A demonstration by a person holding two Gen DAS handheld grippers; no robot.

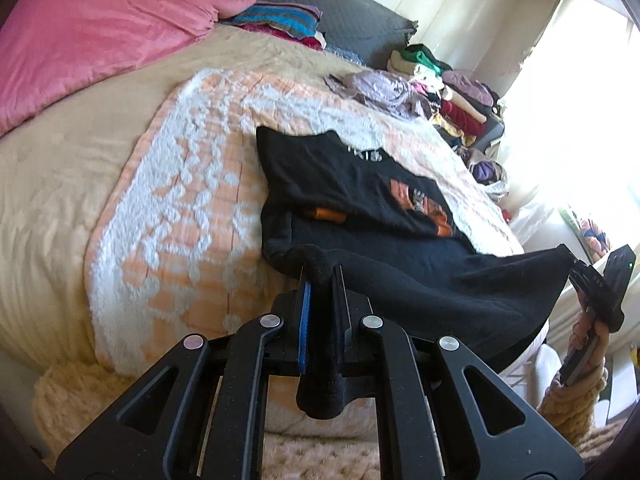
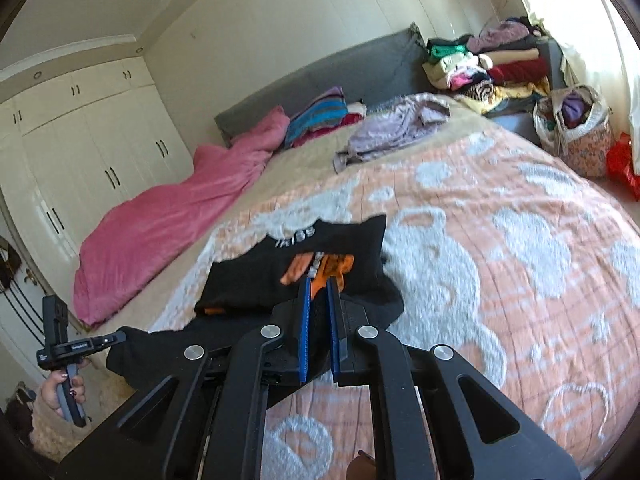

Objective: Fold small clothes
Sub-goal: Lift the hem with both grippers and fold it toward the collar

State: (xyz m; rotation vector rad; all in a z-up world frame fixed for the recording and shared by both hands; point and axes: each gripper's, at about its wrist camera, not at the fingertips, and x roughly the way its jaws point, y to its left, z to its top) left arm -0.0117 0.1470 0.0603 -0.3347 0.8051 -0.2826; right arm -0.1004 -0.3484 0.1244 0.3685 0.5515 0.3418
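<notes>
Black garment (image 1: 360, 184) with orange print lies on the peach-and-white patterned blanket (image 1: 168, 208) on the bed, near the foot edge. Its far part, bearing the print and pale lettering, rests flat on the blanket. Its near edge is lifted off the bed and stretched between the two tools.

Left tool (image 1: 320, 280): fingers clamped on one corner of the near edge; black cloth bunches between the pads and hangs down behind them. Right tool (image 2: 319, 292): closed on the opposite corner, dark cloth visible between the blue pads. From the left wrist view the right tool appears at the far right, held by a hand (image 1: 584, 332), with the hem pulled taut toward it.

Progress, as judged: a side portion looks already laid over the body, since an orange patch shows at the overlapping edge, though the layers are hard to separate, black on black. The fold in hand seems to be the bottom-to-top one; the near edge is gripped and raised but not yet carried over the printed part. Remaining: lay the edge across, release, smooth, possibly one more fold.

Surroundings: a lilac garment (image 2: 396, 128) lies loose further up the bed, apparently unfolded. Striped folded items (image 2: 320, 116) sit by the grey headboard (image 2: 320, 76), beside a pink duvet (image 2: 180, 216). A mixed clothes pile (image 2: 492, 68) stands beyond the bed.
</notes>
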